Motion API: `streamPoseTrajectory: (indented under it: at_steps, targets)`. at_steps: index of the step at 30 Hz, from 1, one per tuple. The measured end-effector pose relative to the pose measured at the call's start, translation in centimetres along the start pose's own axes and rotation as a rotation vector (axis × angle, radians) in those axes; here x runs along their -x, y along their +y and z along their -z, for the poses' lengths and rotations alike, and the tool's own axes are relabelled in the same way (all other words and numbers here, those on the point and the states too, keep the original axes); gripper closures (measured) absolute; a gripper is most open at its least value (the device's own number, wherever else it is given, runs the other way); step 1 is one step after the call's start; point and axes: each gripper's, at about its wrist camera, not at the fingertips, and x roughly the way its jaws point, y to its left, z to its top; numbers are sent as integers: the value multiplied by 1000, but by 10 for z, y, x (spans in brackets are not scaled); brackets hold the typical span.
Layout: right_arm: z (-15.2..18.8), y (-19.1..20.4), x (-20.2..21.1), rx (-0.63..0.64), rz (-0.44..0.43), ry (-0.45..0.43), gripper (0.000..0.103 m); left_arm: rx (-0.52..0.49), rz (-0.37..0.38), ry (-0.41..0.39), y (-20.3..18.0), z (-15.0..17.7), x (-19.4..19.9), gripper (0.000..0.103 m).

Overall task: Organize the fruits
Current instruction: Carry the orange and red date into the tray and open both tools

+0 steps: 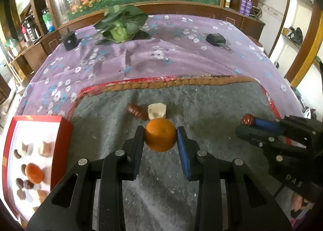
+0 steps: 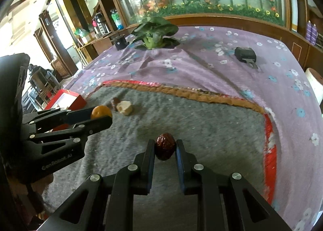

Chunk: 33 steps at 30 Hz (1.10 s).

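Observation:
My left gripper (image 1: 160,135) is shut on an orange (image 1: 160,135) and holds it above the grey mat (image 1: 201,114). It shows in the right wrist view (image 2: 102,116) at the left, with the orange (image 2: 100,111) between its tips. My right gripper (image 2: 165,147) is shut on a dark red date (image 2: 165,146); in the left wrist view (image 1: 245,123) it is at the right with the date (image 1: 248,119) at its tip. A pale fruit chunk (image 1: 157,110) and a reddish date (image 1: 136,111) lie on the mat behind the orange.
A red box (image 1: 62,130) at the left holds an orange (image 1: 34,172) and several small fruit pieces. On the purple floral cloth (image 1: 181,53) lie a leafy green vegetable (image 1: 121,23), a black round object (image 1: 69,40) and a black device (image 1: 216,39). A wooden cabinet stands behind.

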Motion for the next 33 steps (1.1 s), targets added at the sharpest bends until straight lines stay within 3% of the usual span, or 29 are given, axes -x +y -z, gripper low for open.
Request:
streamPoseTrajectory:
  at_steps: [13, 33]
  targets:
    - [7, 54, 11, 80, -4, 7, 84, 70, -26, -47, 28, 23, 34, 72]
    - [-1, 159, -6, 274, -88, 31, 84, 219, -142, -97, 116, 57, 74, 72]
